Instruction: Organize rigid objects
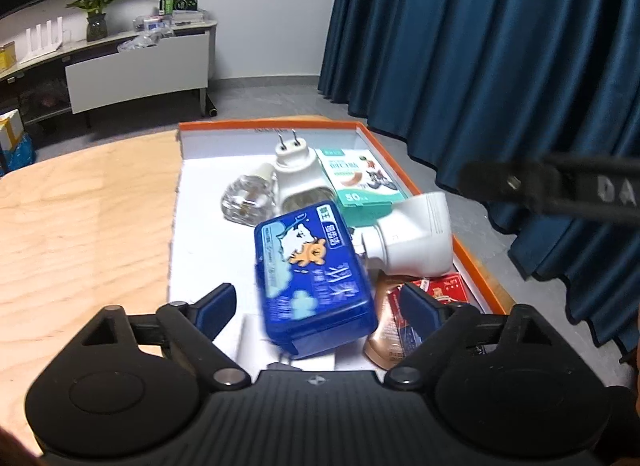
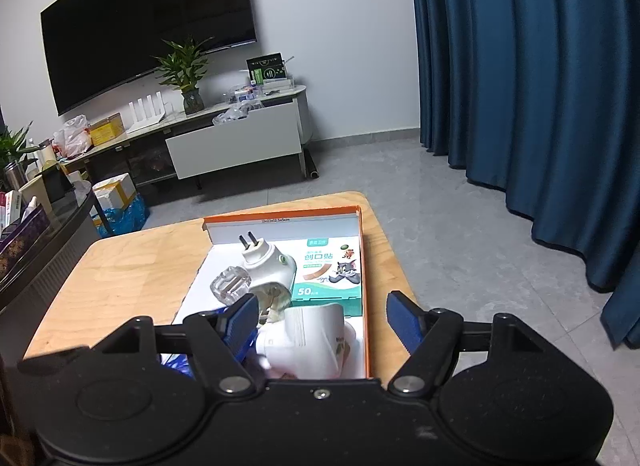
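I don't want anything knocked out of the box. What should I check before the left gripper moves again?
1. Left gripper jaws open: ok, spread wide.
2. Blue tin free of the jaws: cannot tell, it is blurred and sits between them.
3. Blue tin settled flat: not ok, it lies tilted over other items.
4. White plug-in stable: not ok, it leans on the pile by the orange box wall.
5. Right gripper out of the way: not ok, it hovers open over the same box.
6. Bandage box inside the box: ok.
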